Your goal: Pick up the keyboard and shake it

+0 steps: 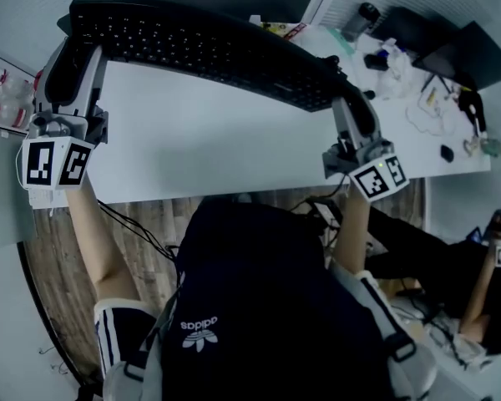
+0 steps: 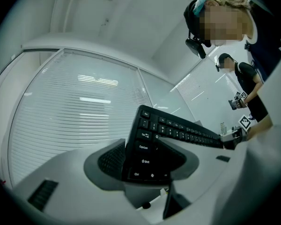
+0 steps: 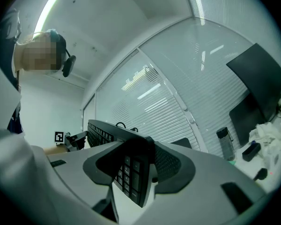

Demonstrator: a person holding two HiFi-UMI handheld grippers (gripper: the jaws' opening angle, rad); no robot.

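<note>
The person's dark top (image 1: 259, 307) fills the lower centre of the head view, nearest the camera. Beyond it, the black keyboard (image 1: 209, 48) is held in the air over the far part of the white table (image 1: 217, 149). It spans from upper left to right and slopes down toward the right.

Left gripper (image 1: 77, 57): jaws clamped on the keyboard's left short end. In the left gripper view the ribbed pads (image 2: 113, 159) press on both faces of that end, and the key rows run away toward the other gripper. The bare left forearm (image 1: 88, 224) reaches forward, with the marker cube (image 1: 54, 164) just above the wrist.

Right gripper (image 1: 351, 107): jaws clamped on the right short end. The right gripper view shows the number-pad end of the keyboard (image 3: 131, 172) seated between the pads. The right forearm (image 1: 355, 232) is extended likewise, with its marker cube (image 1: 377, 176) beside the table's near edge.

Periphery: a bottle (image 1: 367, 12) and loose clutter occupy the table's right end, and wood flooring (image 1: 58, 257) lies below. A second person (image 2: 246, 86) stands behind, holding a marked gripper. Slatted blinds (image 2: 84, 111) cover the glass wall.
</note>
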